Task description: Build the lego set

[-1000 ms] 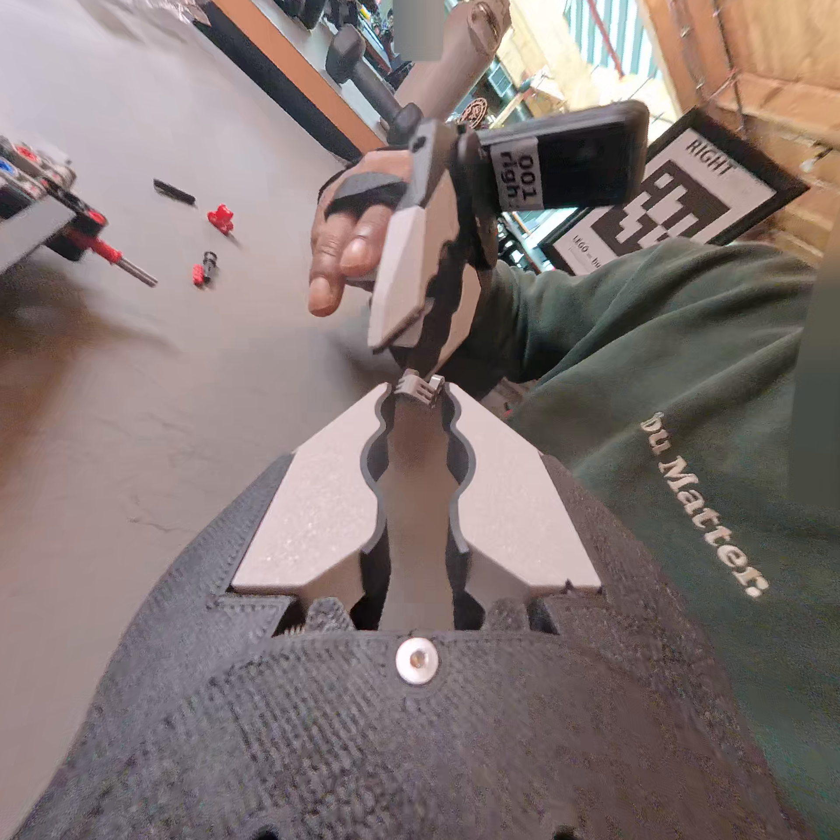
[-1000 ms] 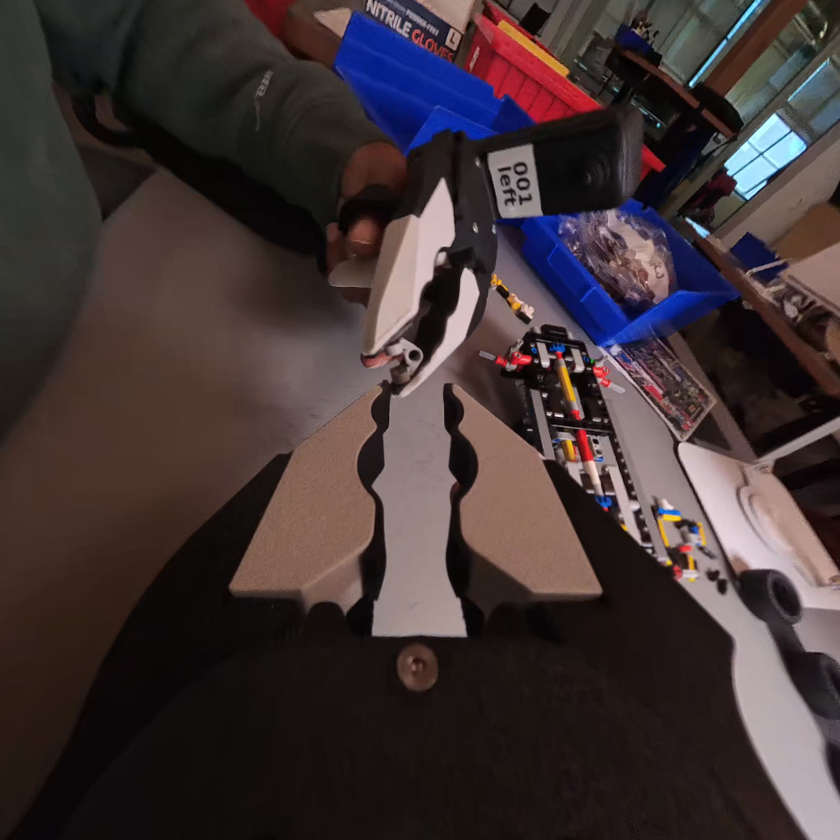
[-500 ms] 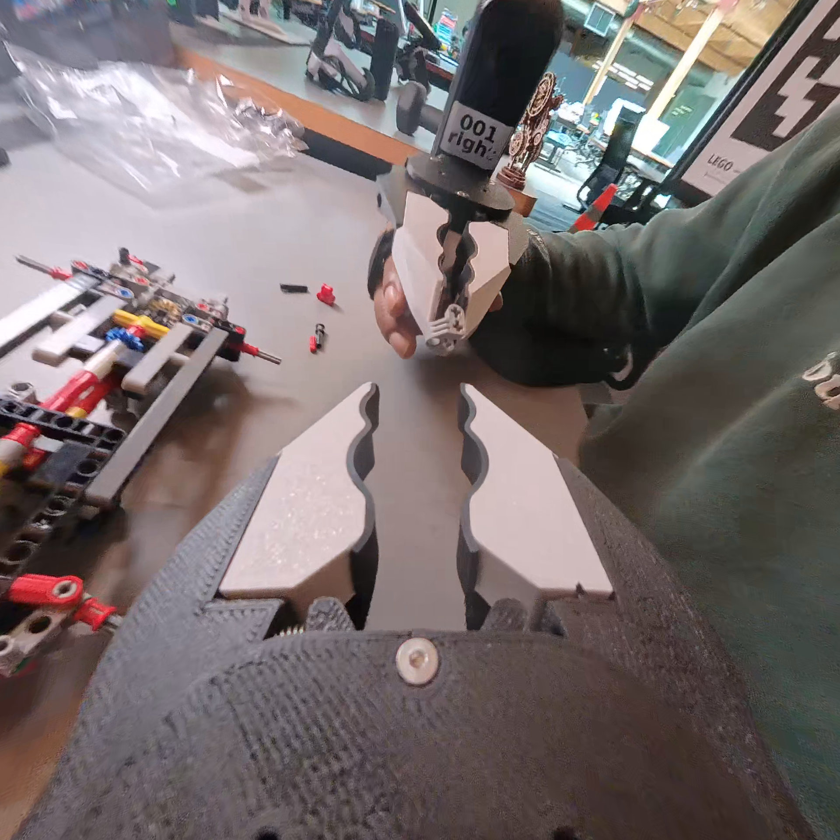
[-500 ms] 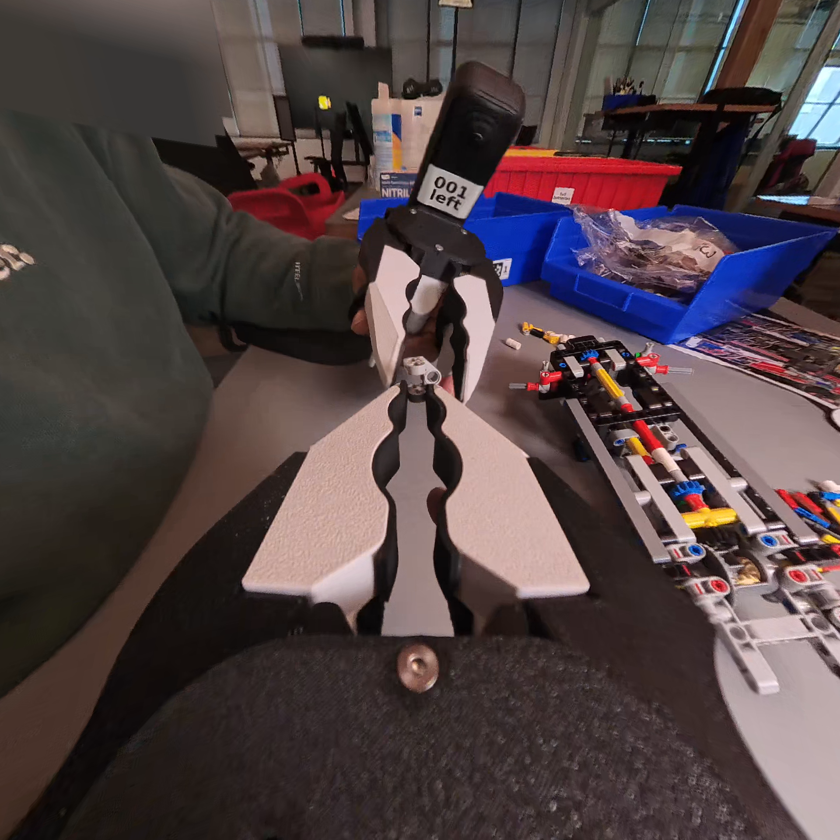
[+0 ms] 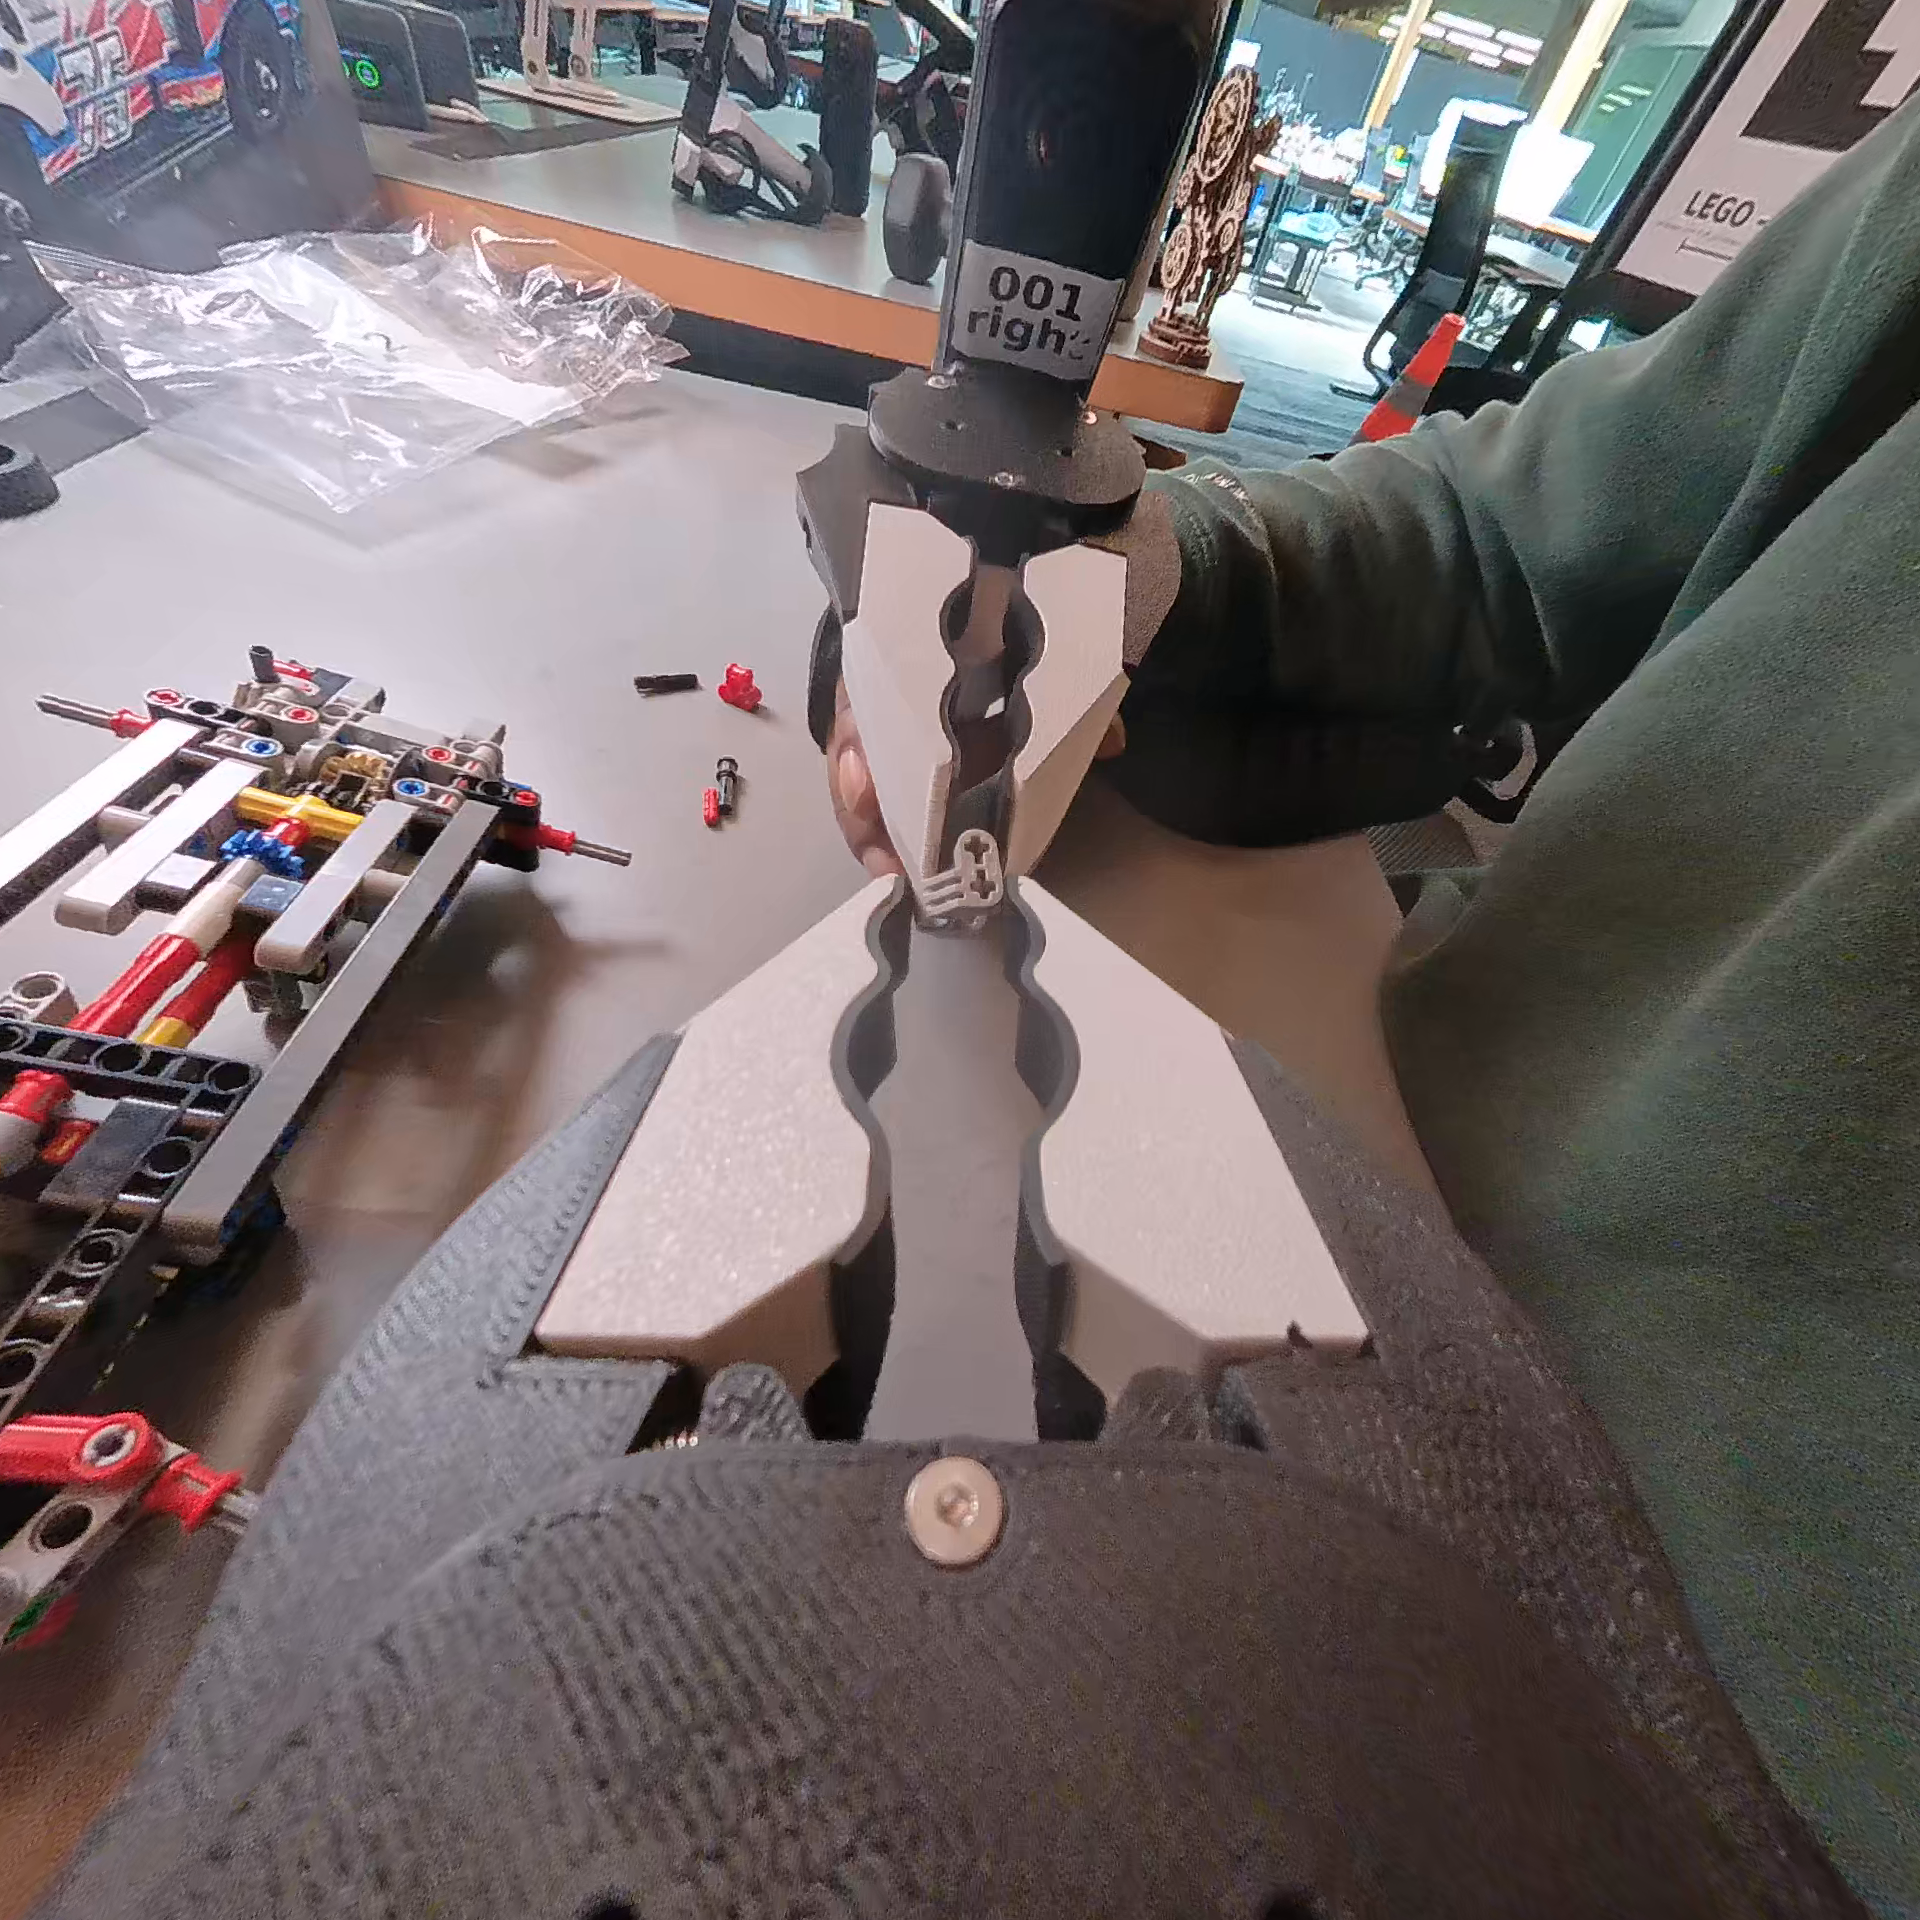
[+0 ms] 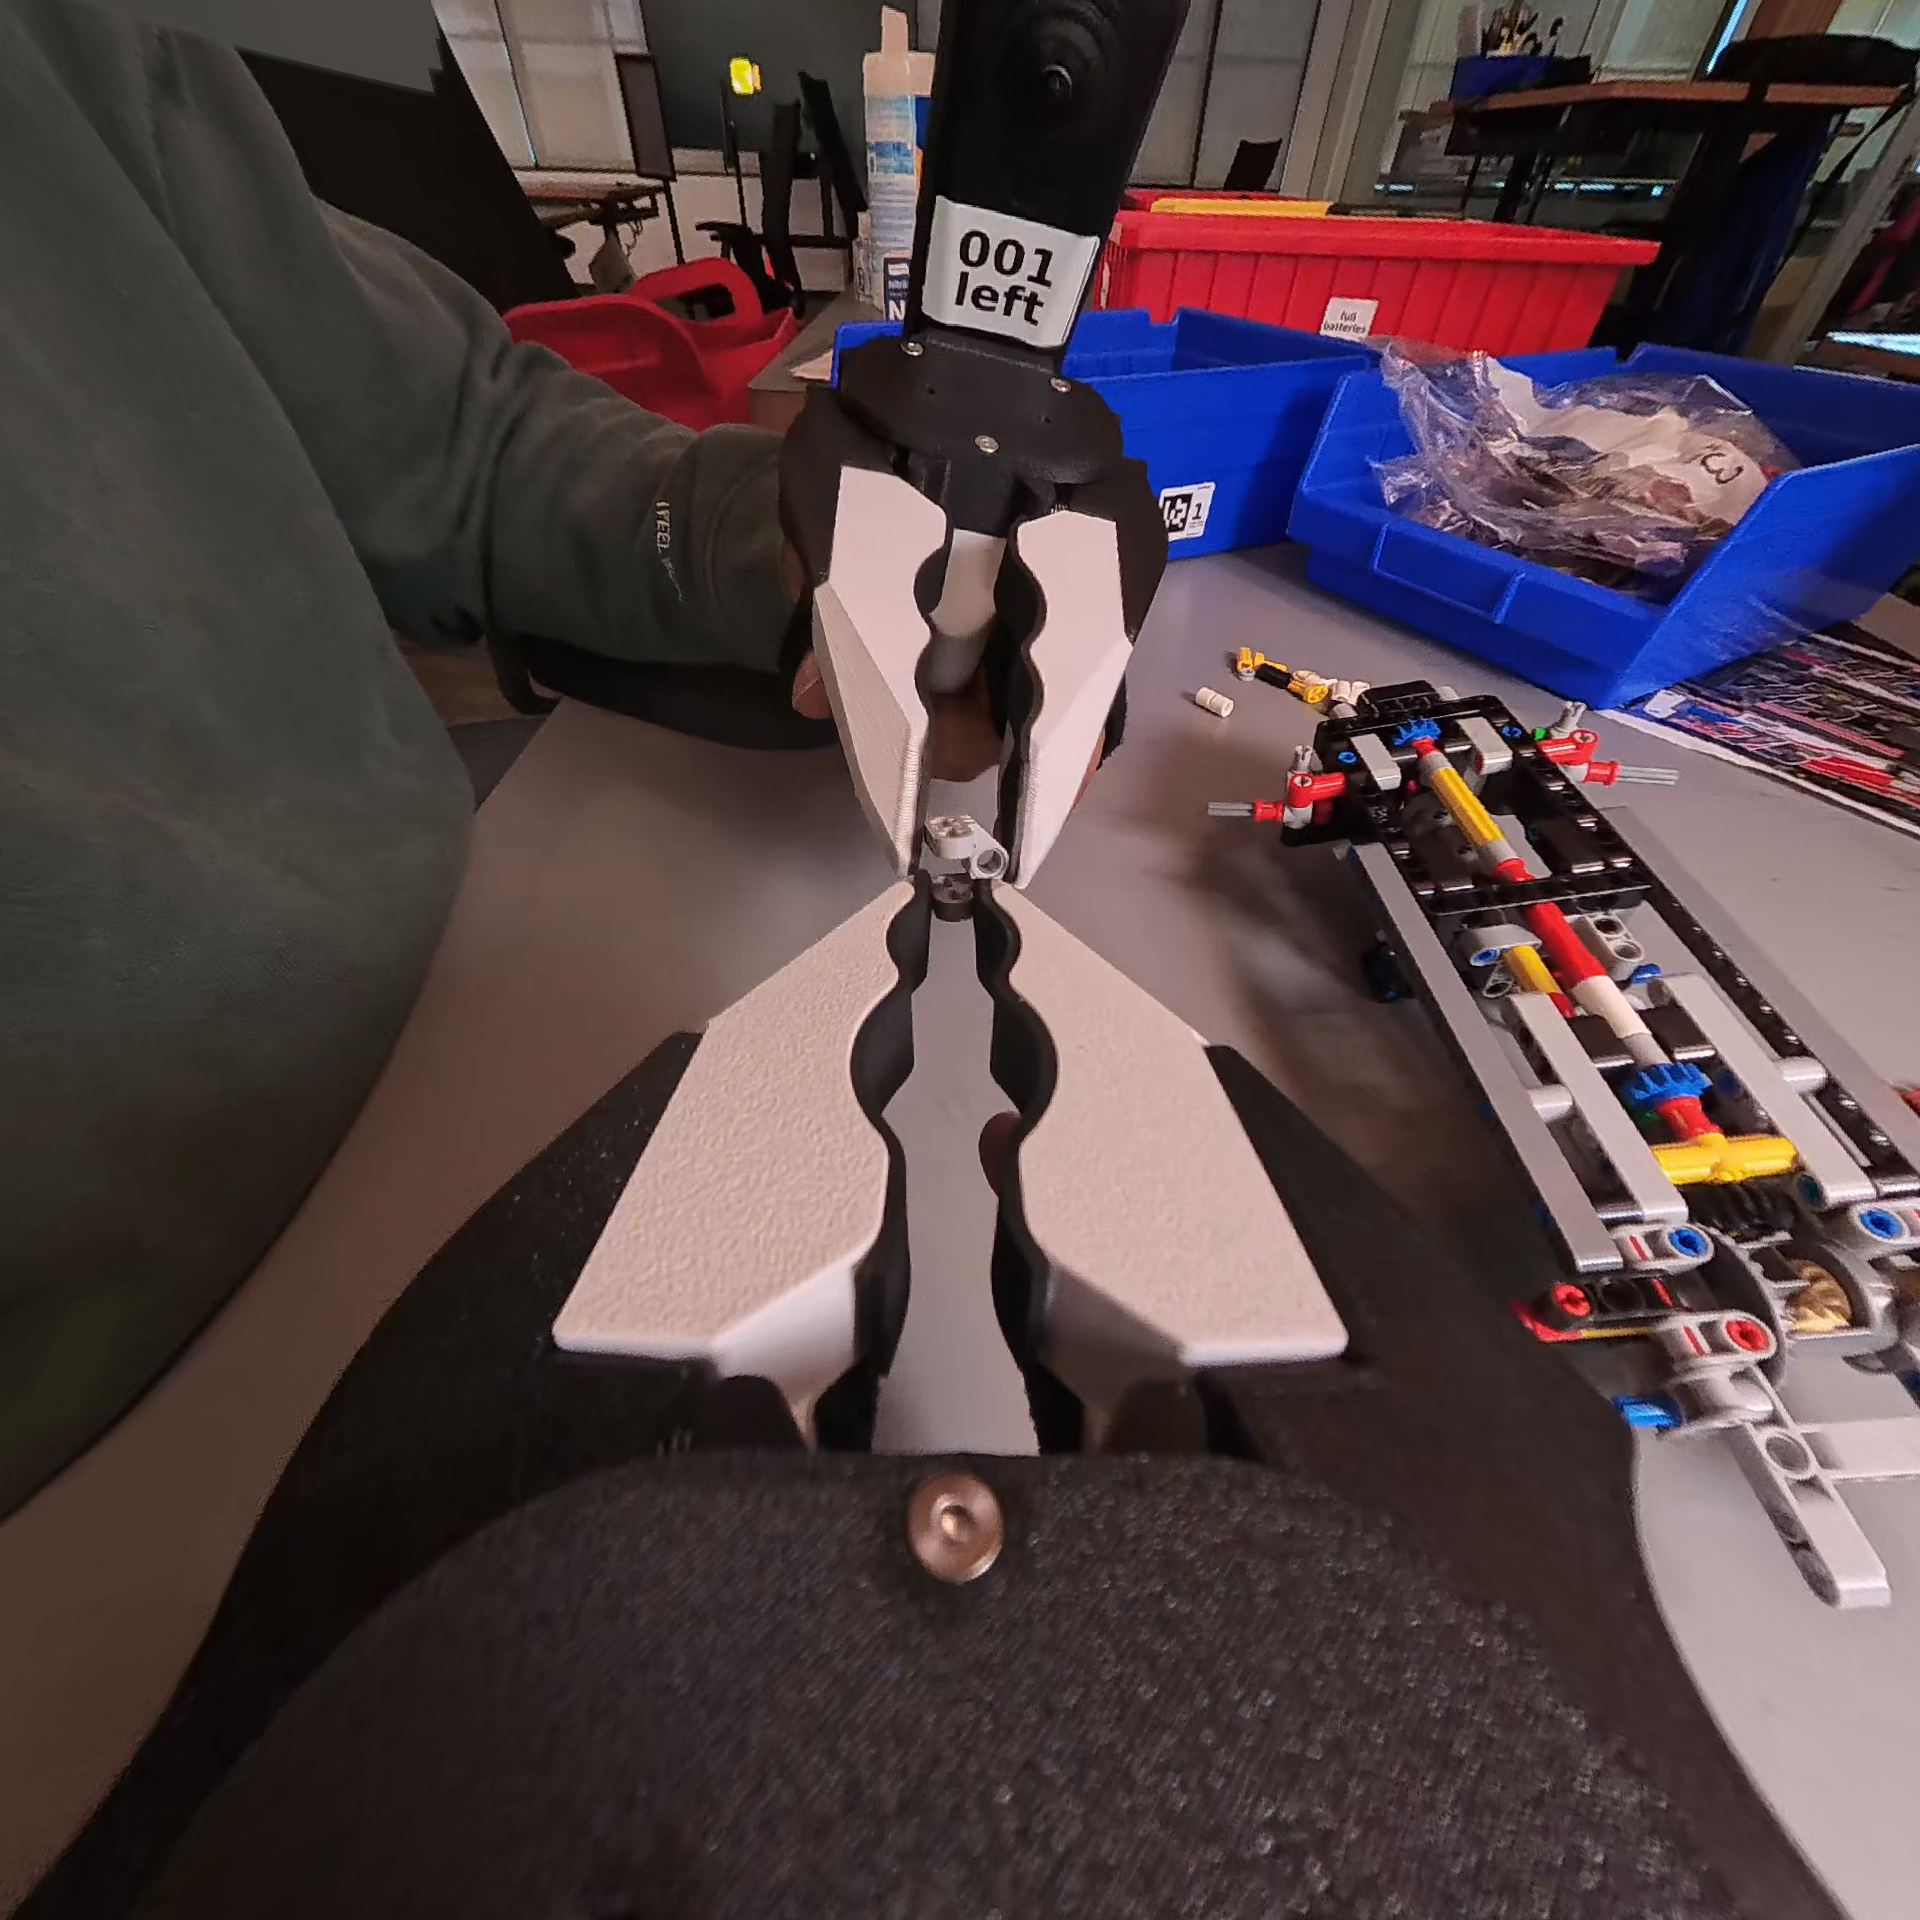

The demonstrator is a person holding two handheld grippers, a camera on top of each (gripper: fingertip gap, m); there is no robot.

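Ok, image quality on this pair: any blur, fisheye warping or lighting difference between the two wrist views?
Left wrist view: the chassis build is smeared by motion blur at the left edge, and the claw tips with the light grey connector stay sharp. Right wrist view: brighter table, strong fisheye bending of the blue bins, soft blur on the near chassis end, and glare on the plastic bag.

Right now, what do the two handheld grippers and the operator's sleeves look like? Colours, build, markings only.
Both match: the left gripper and right gripper have pale grey wedge fingers with wavy black inner pads, on a textured black printed body with one silver screw. Each carries a black camera stalk with a white label. No cables visible. The person wears dark green sleeves and black finger straps.
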